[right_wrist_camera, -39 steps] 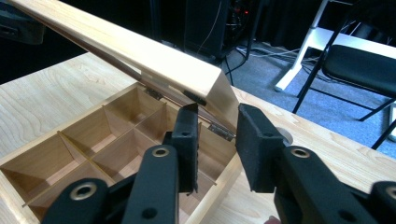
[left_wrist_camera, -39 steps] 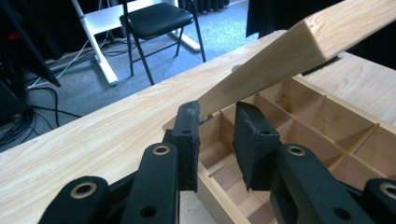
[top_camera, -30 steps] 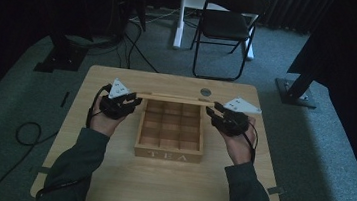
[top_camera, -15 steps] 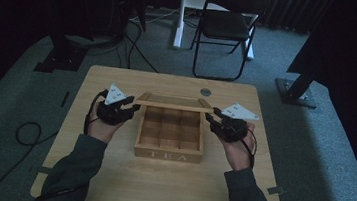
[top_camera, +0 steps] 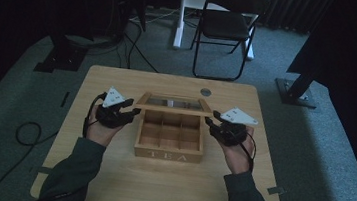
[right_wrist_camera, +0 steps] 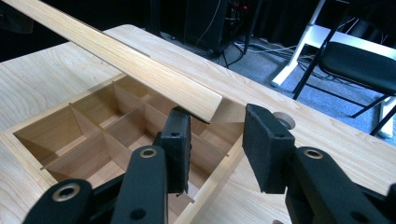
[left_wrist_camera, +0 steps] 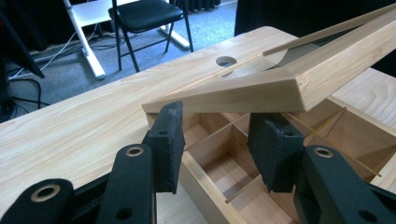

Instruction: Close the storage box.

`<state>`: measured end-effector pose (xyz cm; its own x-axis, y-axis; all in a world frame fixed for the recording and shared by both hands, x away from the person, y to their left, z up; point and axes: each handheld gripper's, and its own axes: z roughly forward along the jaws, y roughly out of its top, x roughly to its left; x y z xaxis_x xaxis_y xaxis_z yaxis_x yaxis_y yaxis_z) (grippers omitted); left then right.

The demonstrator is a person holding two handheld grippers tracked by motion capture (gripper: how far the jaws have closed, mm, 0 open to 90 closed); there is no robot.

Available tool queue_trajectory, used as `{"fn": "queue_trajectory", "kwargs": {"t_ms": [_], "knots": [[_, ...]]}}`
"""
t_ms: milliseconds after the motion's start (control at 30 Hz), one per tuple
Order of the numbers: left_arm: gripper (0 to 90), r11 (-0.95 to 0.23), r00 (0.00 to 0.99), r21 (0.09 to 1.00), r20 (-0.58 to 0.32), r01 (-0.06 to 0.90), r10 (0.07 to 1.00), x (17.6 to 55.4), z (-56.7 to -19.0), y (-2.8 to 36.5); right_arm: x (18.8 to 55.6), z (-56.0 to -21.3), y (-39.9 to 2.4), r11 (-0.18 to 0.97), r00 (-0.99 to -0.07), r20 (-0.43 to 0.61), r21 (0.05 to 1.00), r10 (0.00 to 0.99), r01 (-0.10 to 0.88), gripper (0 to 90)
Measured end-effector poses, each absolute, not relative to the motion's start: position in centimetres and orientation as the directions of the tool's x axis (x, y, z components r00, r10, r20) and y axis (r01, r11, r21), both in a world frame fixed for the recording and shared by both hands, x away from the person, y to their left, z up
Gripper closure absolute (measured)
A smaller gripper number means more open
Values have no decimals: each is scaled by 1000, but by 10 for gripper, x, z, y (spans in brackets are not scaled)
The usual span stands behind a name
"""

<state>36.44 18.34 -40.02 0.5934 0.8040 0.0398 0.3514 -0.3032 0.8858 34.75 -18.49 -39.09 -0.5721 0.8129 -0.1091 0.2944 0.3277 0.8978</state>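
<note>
A wooden tea box [top_camera: 168,154] with several compartments stands mid-table, its framed lid [top_camera: 176,103] hinged at the back and tilted up. My left gripper [top_camera: 132,114] is at the box's left side. Its jaws have just been opening and now straddle the left wall [left_wrist_camera: 205,196], with the lid's corner [left_wrist_camera: 261,93] just above the pads and nothing pressed between them. My right gripper [top_camera: 214,125] is open at the right side, one pad [right_wrist_camera: 180,140] inside the box [right_wrist_camera: 60,126] and one outside. The lid's other corner [right_wrist_camera: 116,51] sits over the inner pad.
The light wood table [top_camera: 157,189] has a round cable hole [top_camera: 206,92] behind the box. A black folding chair [top_camera: 227,25] and a white stand foot [top_camera: 192,1] are on the carpet beyond the far edge. Dark stand bases flank the table.
The left gripper's jaws stand wider apart than before. The lid's front rail shows slightly lower in the high view. Both hands stay beside the box.
</note>
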Motion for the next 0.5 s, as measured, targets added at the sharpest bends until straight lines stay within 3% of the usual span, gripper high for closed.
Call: {"fn": "queue_trajectory", "kwargs": {"t_ms": [500], "knots": [[552,-304,597,881,31,362,801,356,-407,181,339,-403,-185,319,-569,-102,900,816,297,620]]}}
